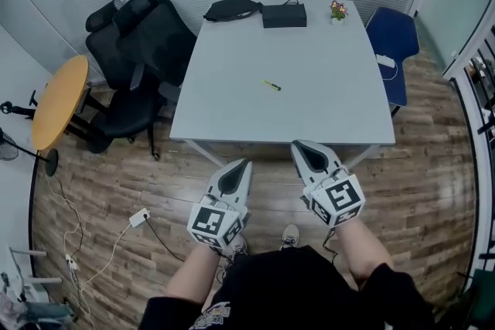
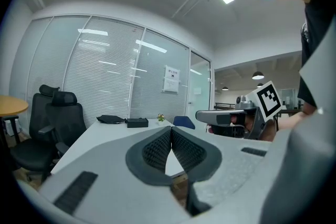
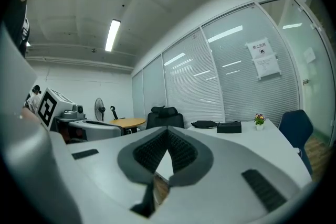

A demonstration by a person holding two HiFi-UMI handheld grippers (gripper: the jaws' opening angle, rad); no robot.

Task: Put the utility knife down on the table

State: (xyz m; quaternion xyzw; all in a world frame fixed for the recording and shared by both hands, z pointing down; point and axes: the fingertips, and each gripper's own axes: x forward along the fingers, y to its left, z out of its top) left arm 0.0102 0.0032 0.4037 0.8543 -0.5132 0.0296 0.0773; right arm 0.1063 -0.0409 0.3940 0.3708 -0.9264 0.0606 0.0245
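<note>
Only the head view catches the utility knife [image 1: 271,85], lying mid-worktop [image 1: 232,116]. The gripper views just show the left hand-held gripper [image 2: 170,136] and right hand-held gripper [image 3: 167,136] clamped together, empty, short of the near edge.

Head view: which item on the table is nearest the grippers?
The yellow utility knife, lying alone in the middle of the table. The black bag, black box and flower pot all sit along the far edge.

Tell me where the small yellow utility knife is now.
In the head view, the small yellow utility knife lies near the middle of the pale grey table, well short of the black box at its far edge.
</note>
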